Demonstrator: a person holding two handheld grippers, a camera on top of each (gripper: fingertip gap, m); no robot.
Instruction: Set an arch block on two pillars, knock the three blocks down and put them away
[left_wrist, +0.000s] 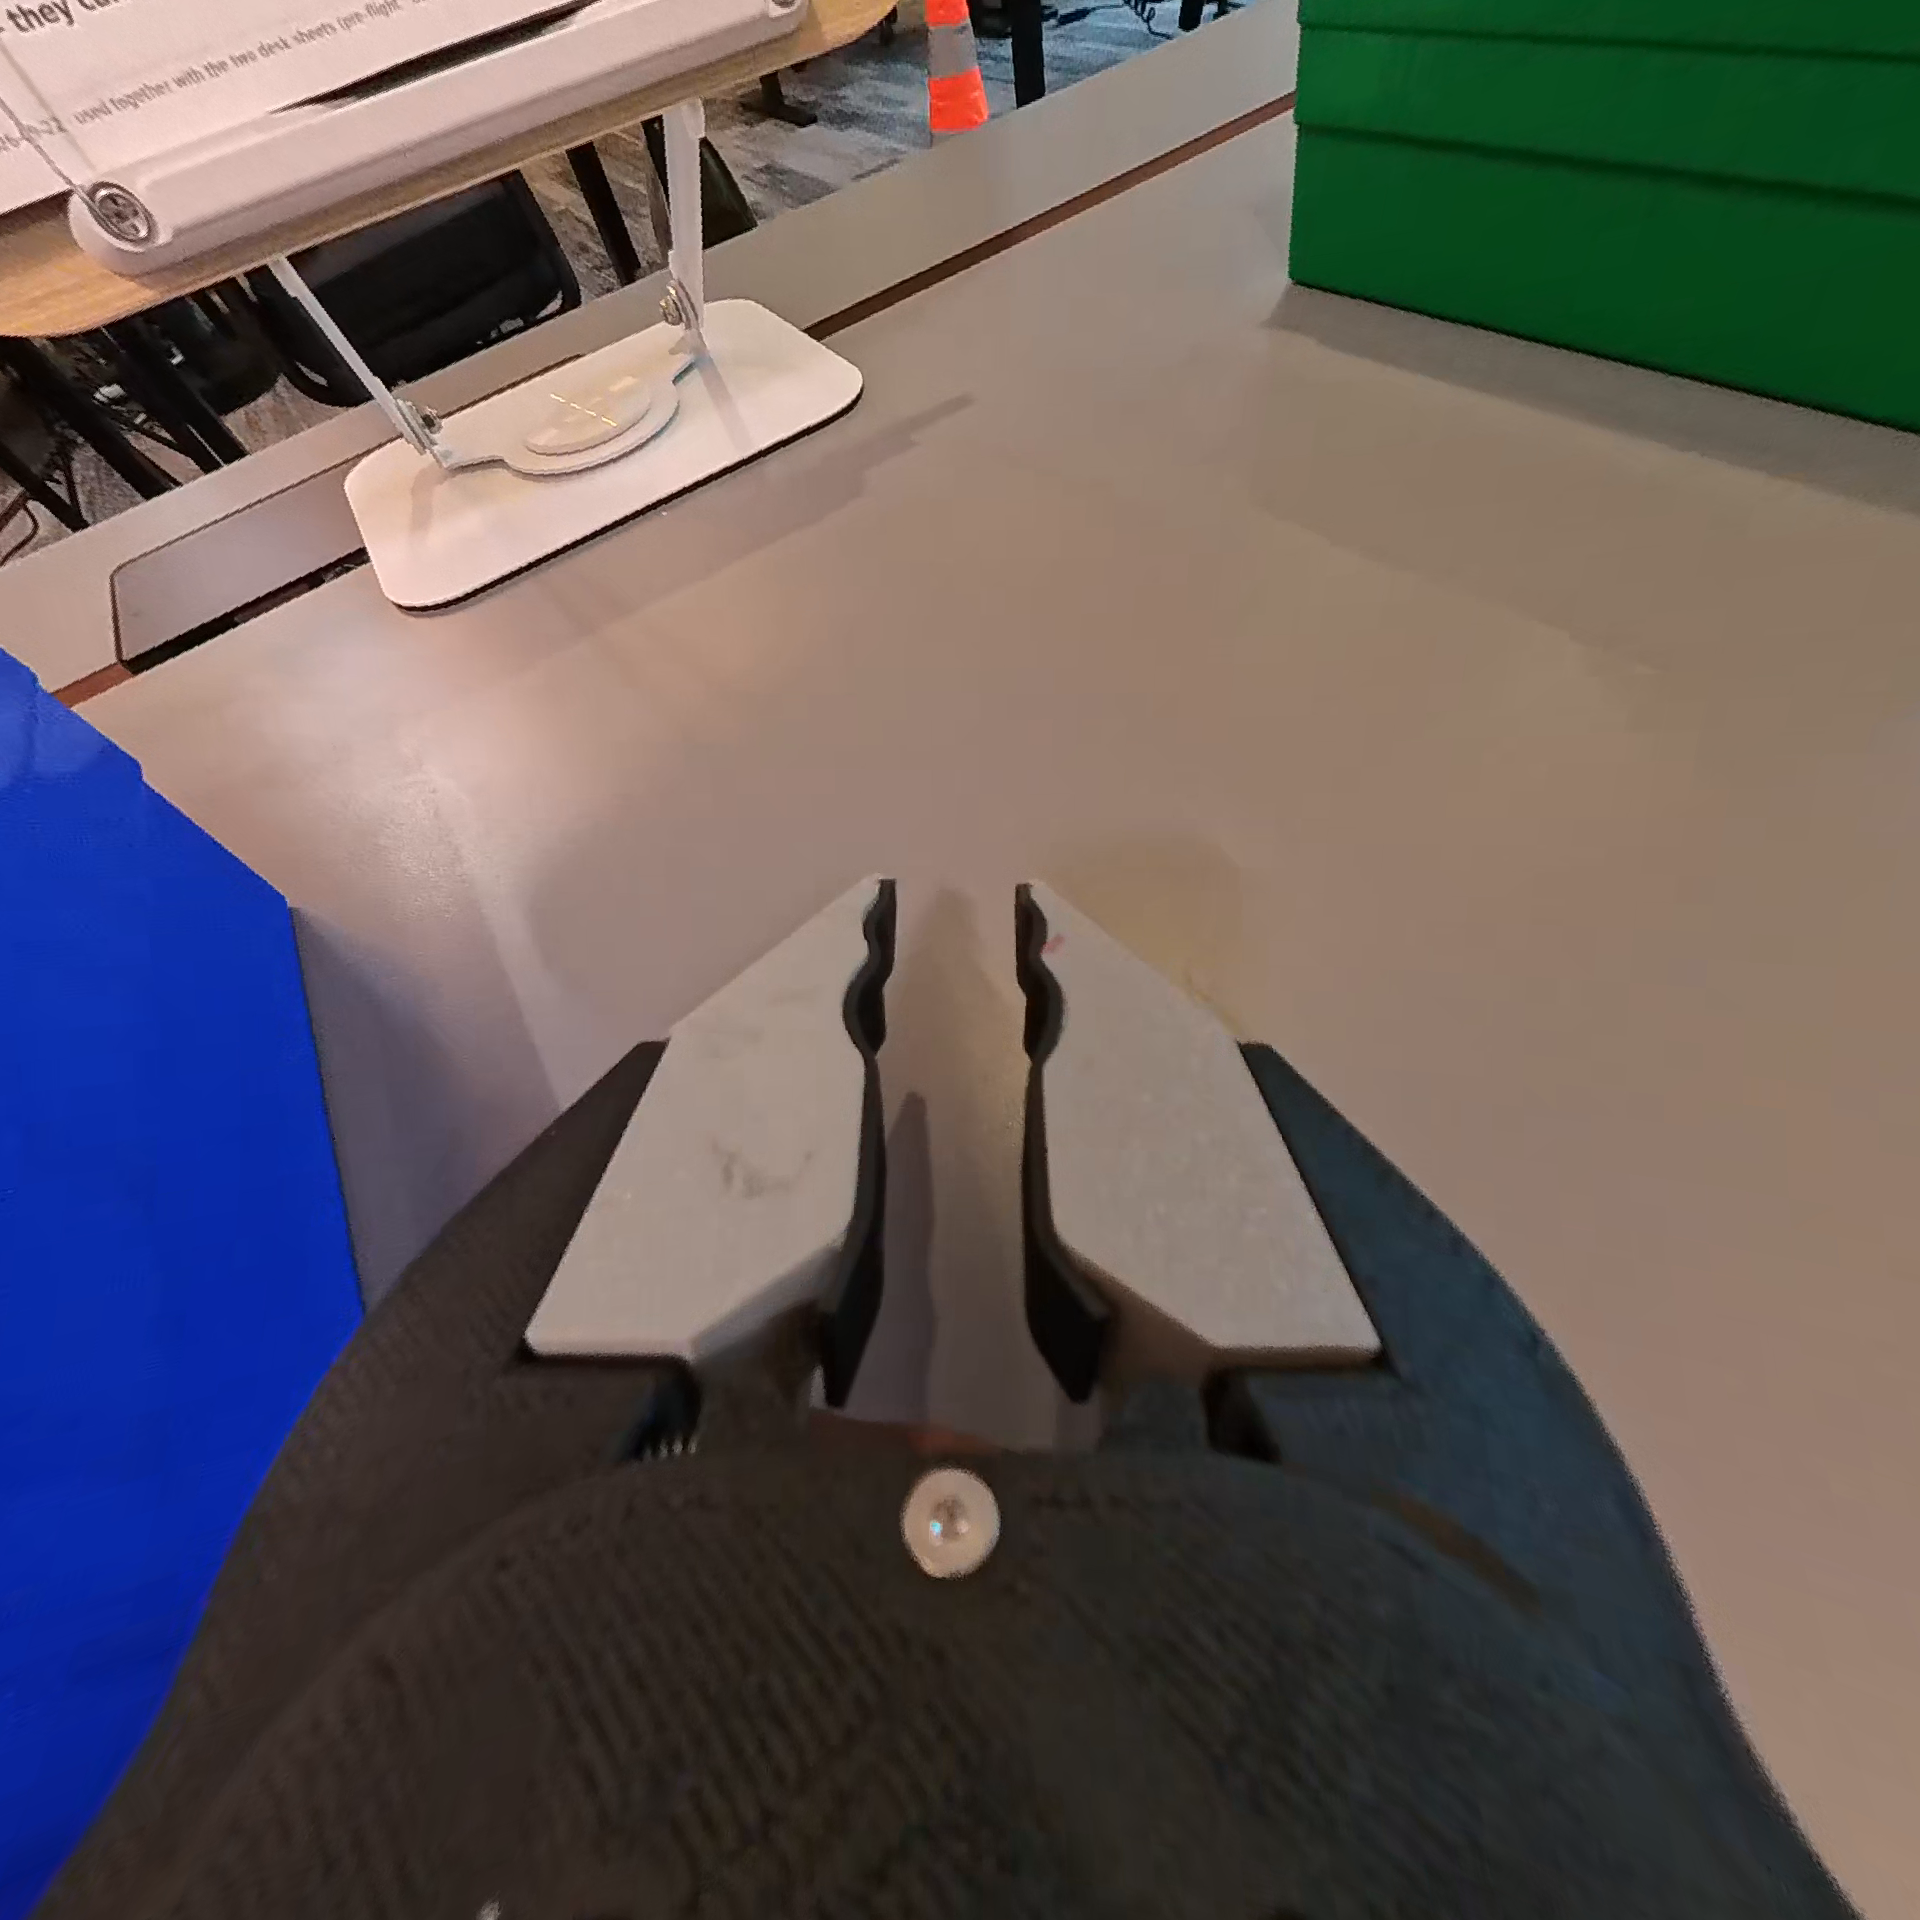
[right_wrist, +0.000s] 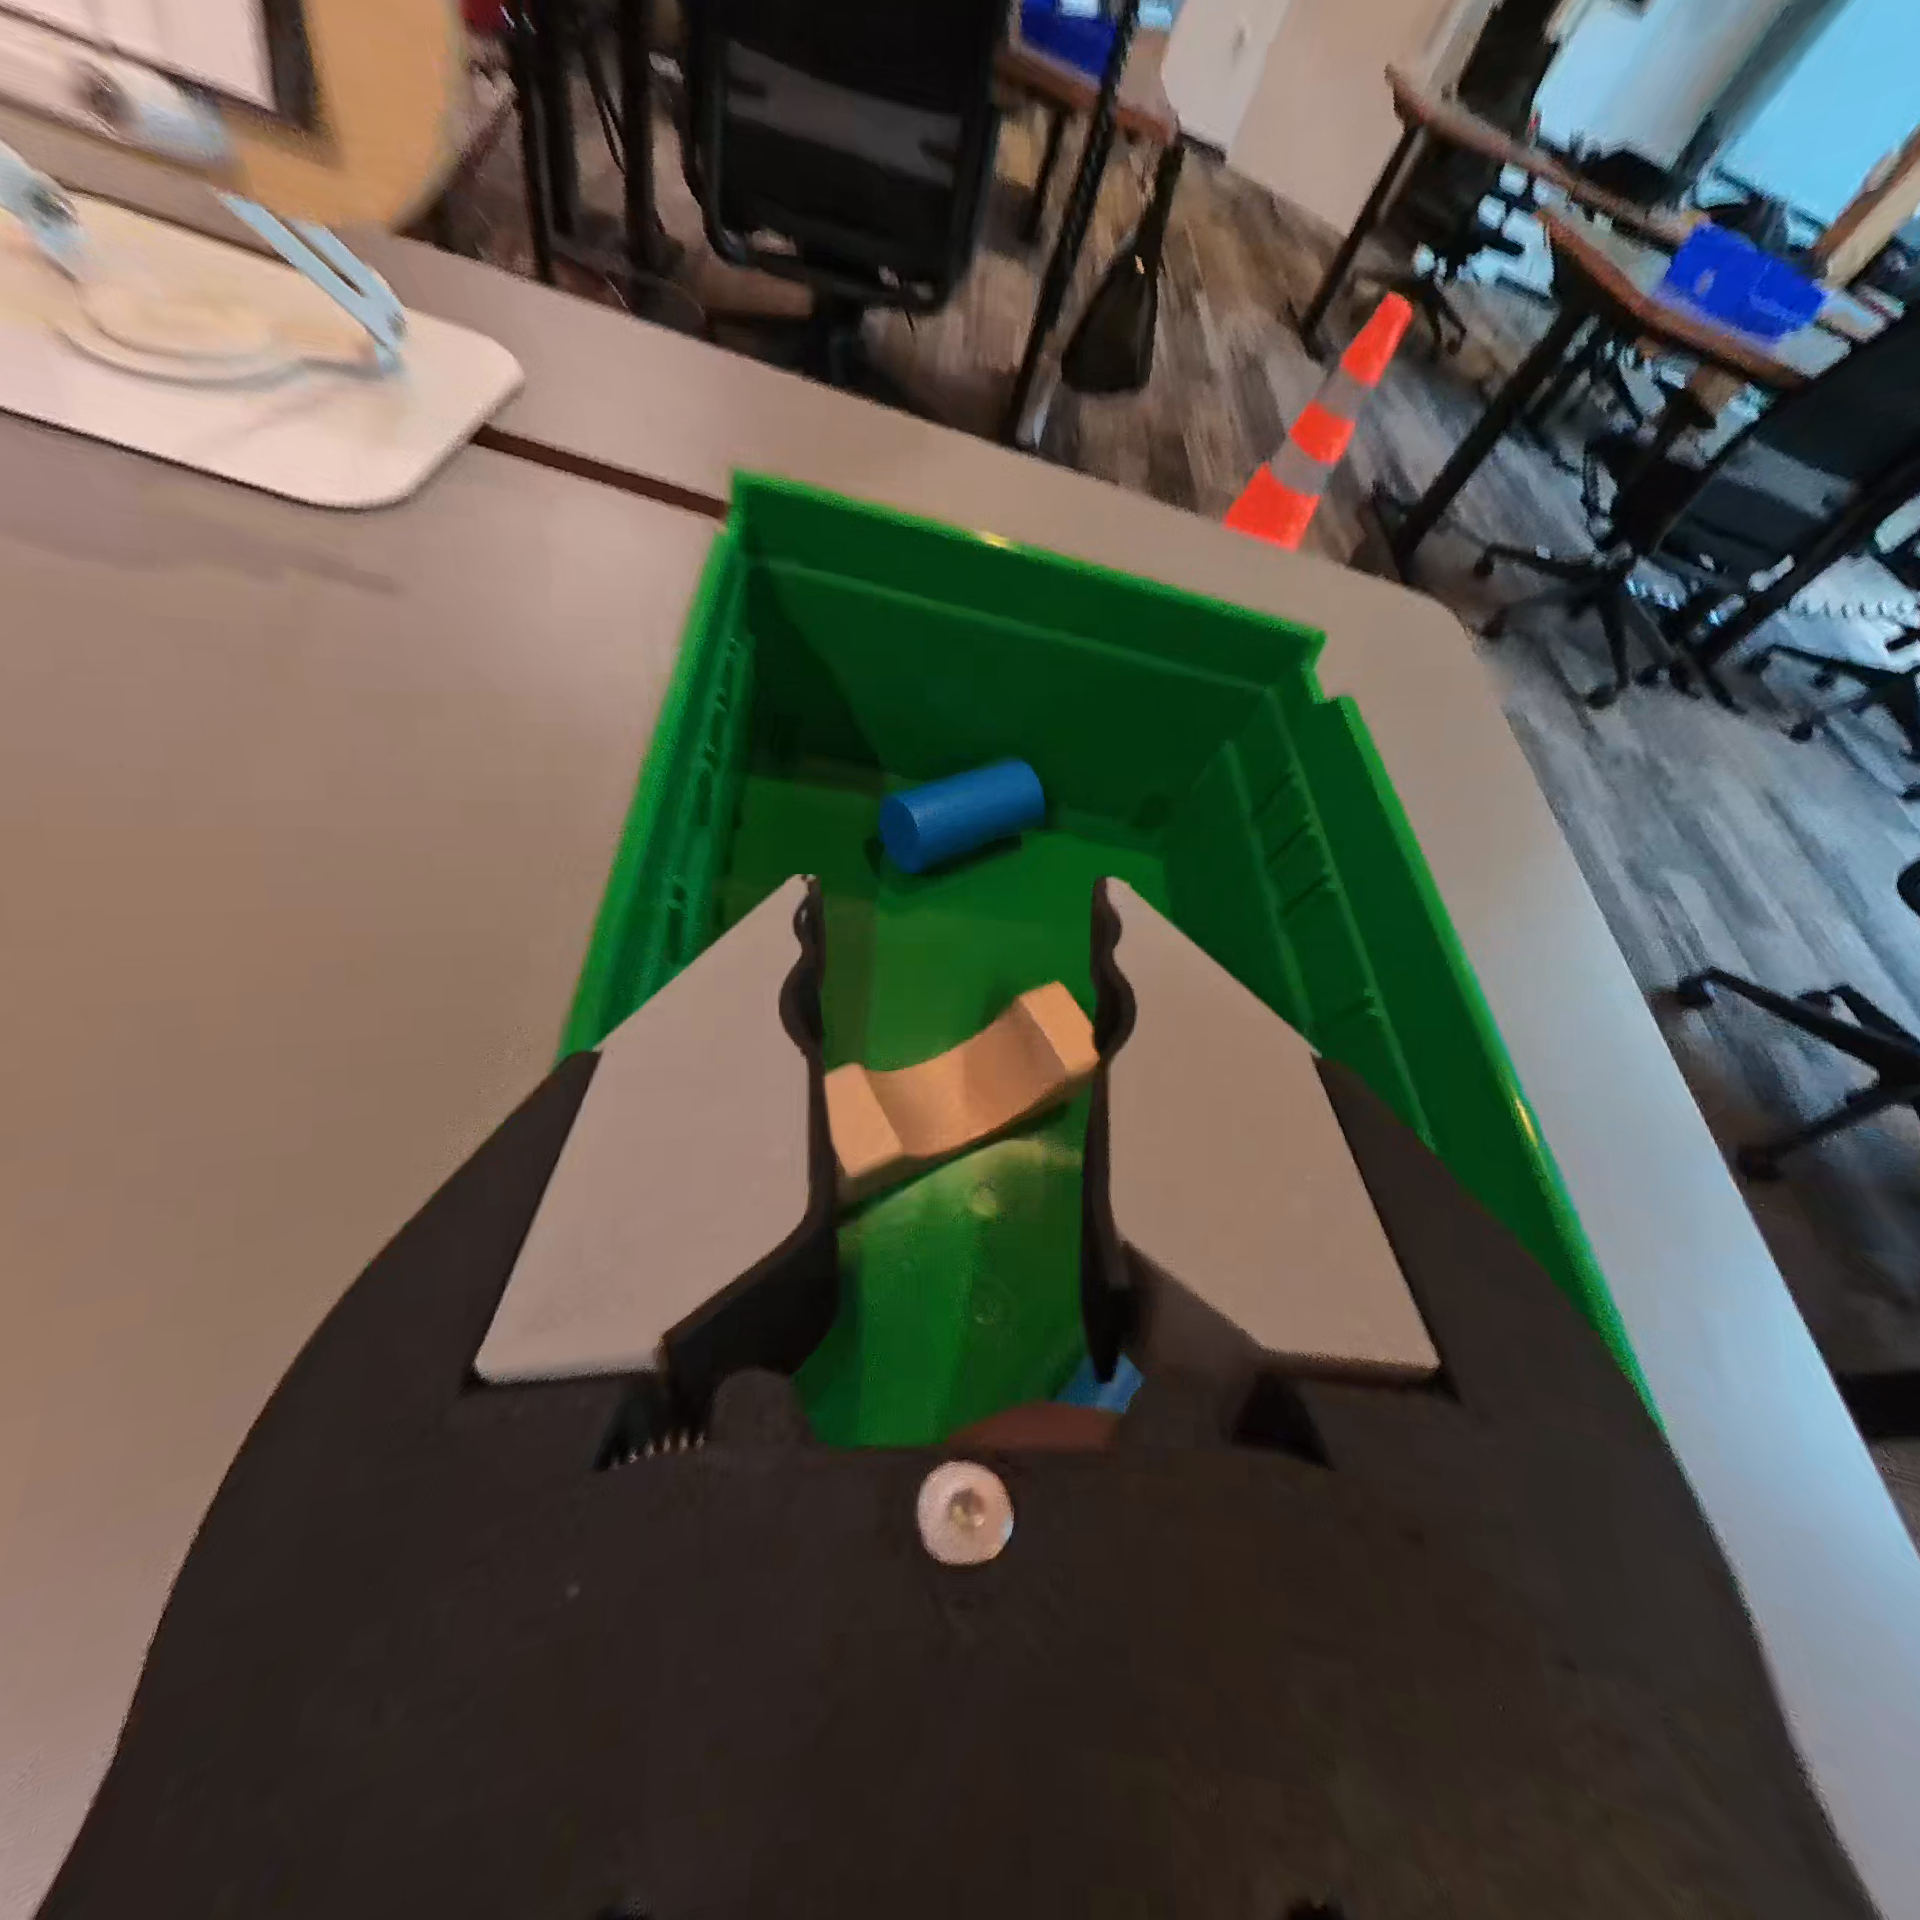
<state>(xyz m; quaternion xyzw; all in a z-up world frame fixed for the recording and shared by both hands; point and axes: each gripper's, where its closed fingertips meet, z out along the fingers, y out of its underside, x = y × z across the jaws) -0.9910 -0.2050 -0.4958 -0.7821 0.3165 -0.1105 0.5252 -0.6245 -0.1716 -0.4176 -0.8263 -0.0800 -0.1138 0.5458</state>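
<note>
The right gripper (right_wrist: 954, 883) hangs over the open green bin (right_wrist: 1299, 862) in the middle of its view, pointing steeply down into it. Its fingers are spread wide. The wooden arch block (right_wrist: 961, 1086) shows between them, lower in the frame, tilted with its curved cut-out facing up; whether it lies on the bin floor or is in the air cannot be told, and the pads do not visibly press on it. A blue cylinder (right_wrist: 961, 814) lies on its side on the bin floor near the far wall, just beyond the fingertips. A small piece of another blue block (right_wrist: 1103, 1387) peeks out near the base of the right finger.

The left gripper (left_wrist: 954, 888) is held low over the grey worktop (left_wrist: 1351, 727), pointing forward and slightly down. Its fingers stand a narrow gap apart with only bare worktop between them. A blue bin (left_wrist: 135, 1039) fills the left edge of that view, the green bin (left_wrist: 1610, 208) the upper right, and a white stand (left_wrist: 582, 457) sits at upper left.
</note>
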